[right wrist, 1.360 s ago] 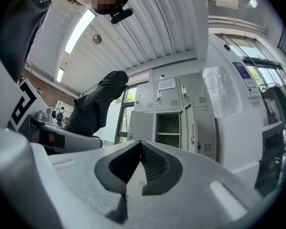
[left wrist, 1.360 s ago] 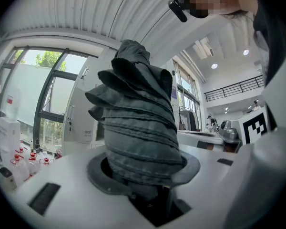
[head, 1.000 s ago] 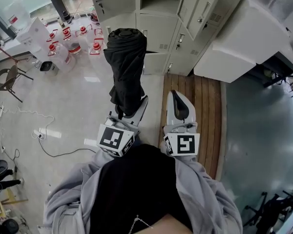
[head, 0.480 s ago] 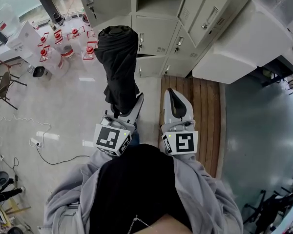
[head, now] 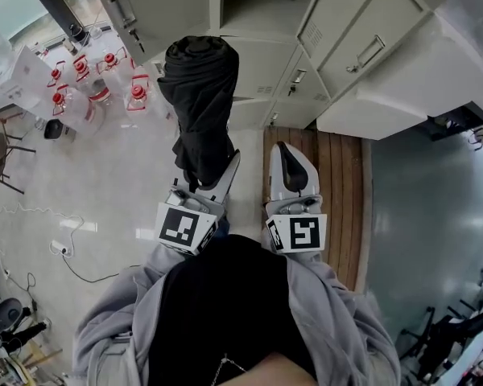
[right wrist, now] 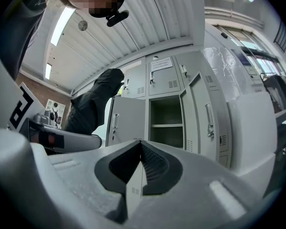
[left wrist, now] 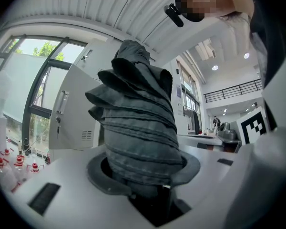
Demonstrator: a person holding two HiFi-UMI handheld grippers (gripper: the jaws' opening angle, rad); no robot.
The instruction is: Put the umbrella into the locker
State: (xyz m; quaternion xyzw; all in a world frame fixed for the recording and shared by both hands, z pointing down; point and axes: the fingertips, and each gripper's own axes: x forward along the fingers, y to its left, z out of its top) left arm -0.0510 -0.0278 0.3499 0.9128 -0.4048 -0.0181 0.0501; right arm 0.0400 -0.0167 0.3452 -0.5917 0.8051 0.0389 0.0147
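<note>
A folded black umbrella (head: 200, 107) stands upright in my left gripper (head: 213, 185), whose jaws are shut on its lower end. In the left gripper view the umbrella (left wrist: 138, 123) fills the middle, its folds rising out from between the jaws. My right gripper (head: 291, 170) is shut and holds nothing; it is level beside the left one. Straight ahead, a grey locker (head: 266, 10) has an open compartment. In the right gripper view that open compartment (right wrist: 166, 123) shows a shelf inside, with its door (right wrist: 125, 120) swung out to the left.
Closed grey locker doors (head: 350, 39) run right of the open one. A white cabinet (head: 402, 79) stands at the right on a wooden platform (head: 338, 183). Several red-capped water jugs (head: 88, 91) sit on the floor at the left, with cables (head: 56, 240) nearer me.
Both grippers and the umbrella have moved forward toward the lockers; the open compartment now lies closer and higher in the head view. Neither gripper's jaws have changed.
</note>
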